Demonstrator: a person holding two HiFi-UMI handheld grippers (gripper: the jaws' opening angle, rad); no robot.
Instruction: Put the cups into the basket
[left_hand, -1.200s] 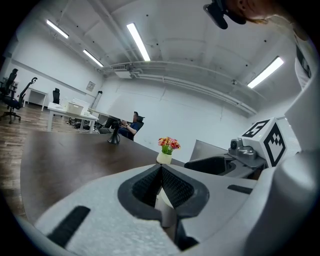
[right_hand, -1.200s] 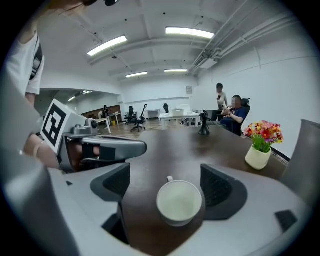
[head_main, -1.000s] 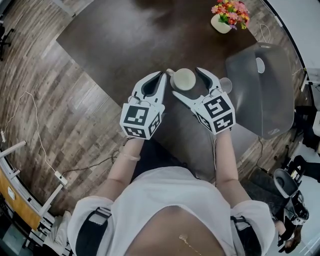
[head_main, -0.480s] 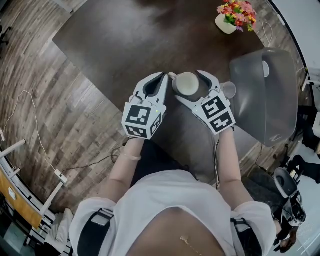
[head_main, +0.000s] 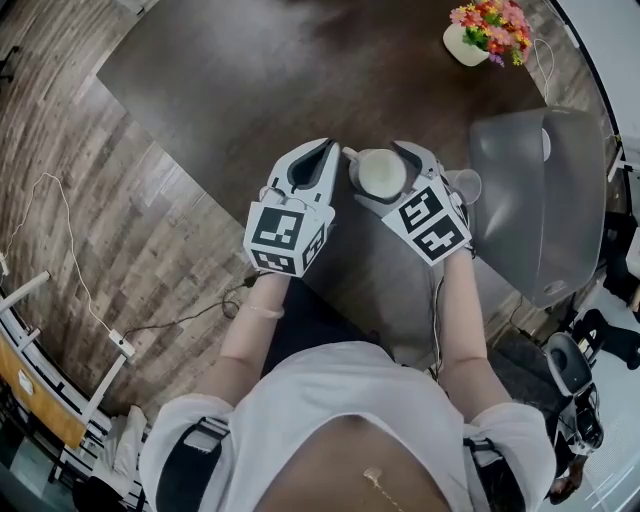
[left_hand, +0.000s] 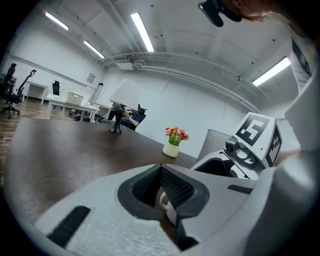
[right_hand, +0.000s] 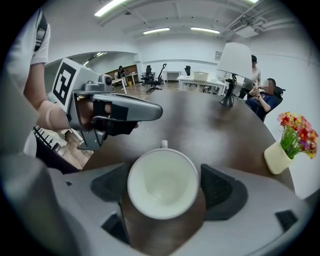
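Observation:
A white cup (head_main: 380, 172) sits between the jaws of my right gripper (head_main: 386, 166), which is shut on its sides above the dark table (head_main: 250, 70). In the right gripper view the cup (right_hand: 162, 184) shows its empty inside, handle pointing away. My left gripper (head_main: 326, 150) hovers just left of the cup with its jaws together and nothing in them; the cup's handle (left_hand: 165, 202) peeks through behind them. A clear cup (head_main: 463, 184) stands right of the right gripper, beside the grey basket (head_main: 530, 190).
A pot of flowers (head_main: 487, 30) stands at the table's far right corner, beyond the basket. The table's near edge runs just below both grippers, with wooden floor and a cable to the left. A lamp (right_hand: 232, 65) and seated people are at the far end.
The right gripper's jaws have closed in from wide apart onto the white cup. The left gripper has stayed shut beside it.

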